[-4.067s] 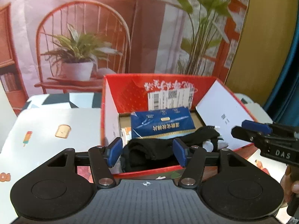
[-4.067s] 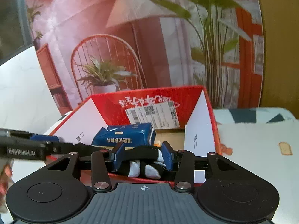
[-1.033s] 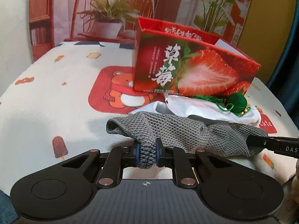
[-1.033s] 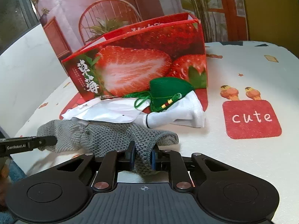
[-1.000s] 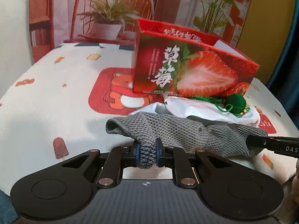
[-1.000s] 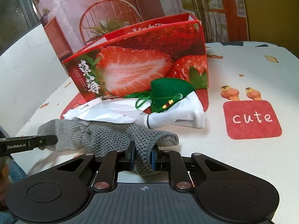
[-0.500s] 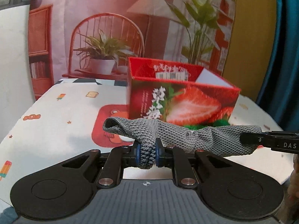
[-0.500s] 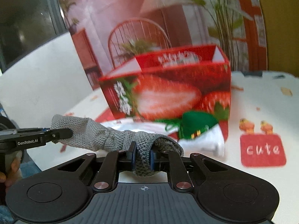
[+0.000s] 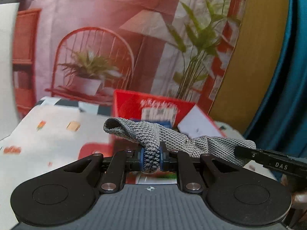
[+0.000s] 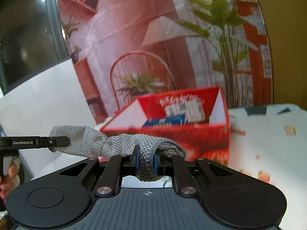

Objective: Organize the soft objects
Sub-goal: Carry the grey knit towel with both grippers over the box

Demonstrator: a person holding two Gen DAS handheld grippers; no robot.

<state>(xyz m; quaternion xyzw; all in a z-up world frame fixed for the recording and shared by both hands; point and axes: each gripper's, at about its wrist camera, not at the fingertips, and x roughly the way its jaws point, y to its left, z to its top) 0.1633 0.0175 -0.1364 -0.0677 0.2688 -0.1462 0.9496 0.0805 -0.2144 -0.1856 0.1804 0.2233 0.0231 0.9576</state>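
A grey knitted cloth (image 9: 172,140) hangs stretched in the air between both grippers. My left gripper (image 9: 151,158) is shut on its left end. My right gripper (image 10: 146,162) is shut on its right end, where the cloth (image 10: 115,143) also shows. The cloth is held in front of and about level with the rim of the open red strawberry box (image 9: 153,103), also in the right wrist view (image 10: 191,134). A blue packet (image 10: 165,121) lies inside the box. The other gripper's finger shows in each view at the cloth's far end.
The table (image 9: 48,140) has a white cloth with cartoon prints. A printed backdrop with a chair and plants (image 9: 92,67) stands behind the box. A blue curtain (image 9: 287,76) hangs at the right. A white wall (image 10: 38,99) is at the left.
Both grippers have lifted the grey cloth off the table and carried it up toward the box. The box's open top and inside now show.
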